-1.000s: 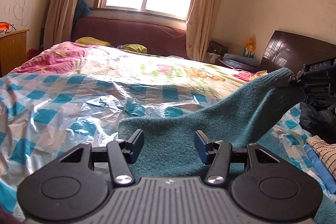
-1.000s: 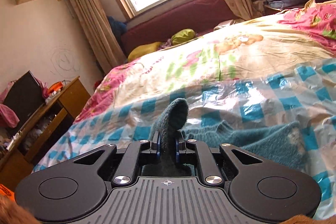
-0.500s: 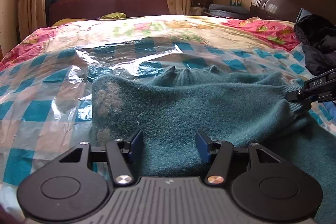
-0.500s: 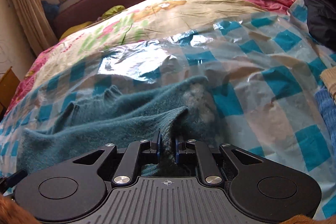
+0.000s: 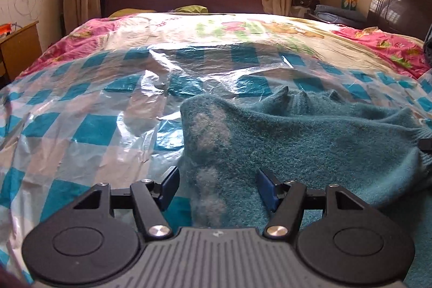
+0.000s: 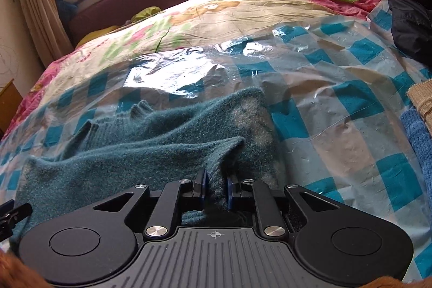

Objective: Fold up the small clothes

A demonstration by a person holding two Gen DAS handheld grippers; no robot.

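Right wrist view: the right gripper (image 6: 215,189) has its jaws closed on a raised fold of the teal sweater (image 6: 151,142), which lies rumpled on the checked plastic sheet (image 6: 337,109) covering the bed (image 6: 243,7), its long axis running left to right. Left wrist view: the left gripper (image 5: 218,187) hangs over the sweater's near left edge with jaws spread wide, holding nothing.

We note the teal sweater (image 5: 310,142), lifted high off the checkered plastic sheet (image 5: 89,126) a second ago, now lies slumped on it. The right gripper (image 6: 215,186) has dropped low with its pinched fold; the left gripper (image 5: 217,186) has shifted leftward over the sweater's edge.
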